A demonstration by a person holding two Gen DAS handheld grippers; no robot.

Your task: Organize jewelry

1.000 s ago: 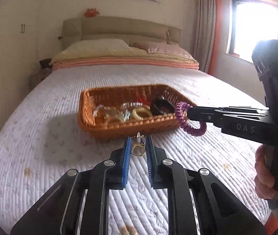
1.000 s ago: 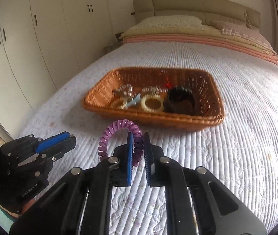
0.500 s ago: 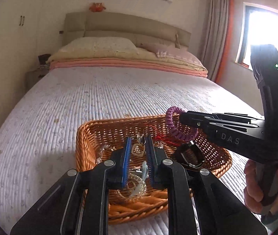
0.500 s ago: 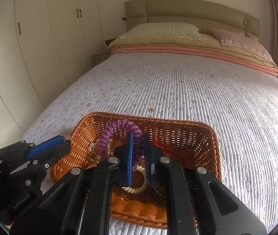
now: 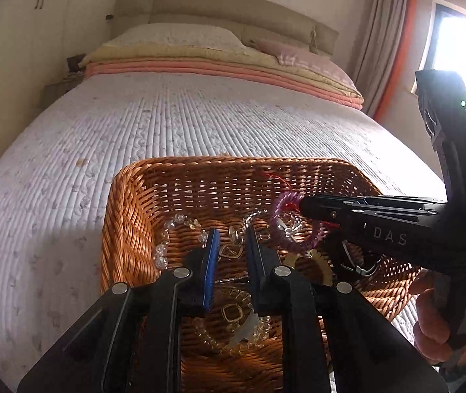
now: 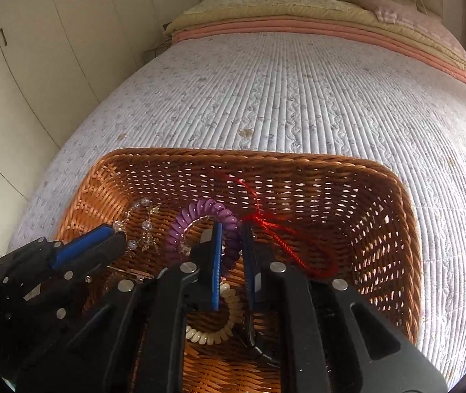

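Observation:
A woven basket point(image 5: 125, 196) point(image 6: 265, 157) sits on the quilted bed, and both grippers reach into it. My left gripper point(image 5: 231, 232) hangs over the basket's near left part with its jaws opening. A small gold earring point(image 5: 230, 251) sits loose in the gap, and neither pad presses on it. My right gripper point(image 6: 232, 227) point(image 5: 301, 203) comes in from the right. Its jaws are starting to open, but the pads still pinch a purple coil bracelet point(image 6: 193, 213) point(image 5: 277, 229), which stands upright above the basket floor.
Inside the basket lie a clear bead bracelet point(image 5: 164, 249), a cream coil band point(image 6: 229, 324), a red cord point(image 6: 275, 232) and a dark item point(image 5: 354, 262). A person's hand point(image 5: 436, 324) holds the right gripper. White quilt point(image 6: 265, 82) surrounds the basket; pillows lie beyond, cabinets stand left.
Both grippers have moved forward from the bed in front of the basket to over its inside and dropped lower. The left jaws stand wider and the earring is no longer pinched.

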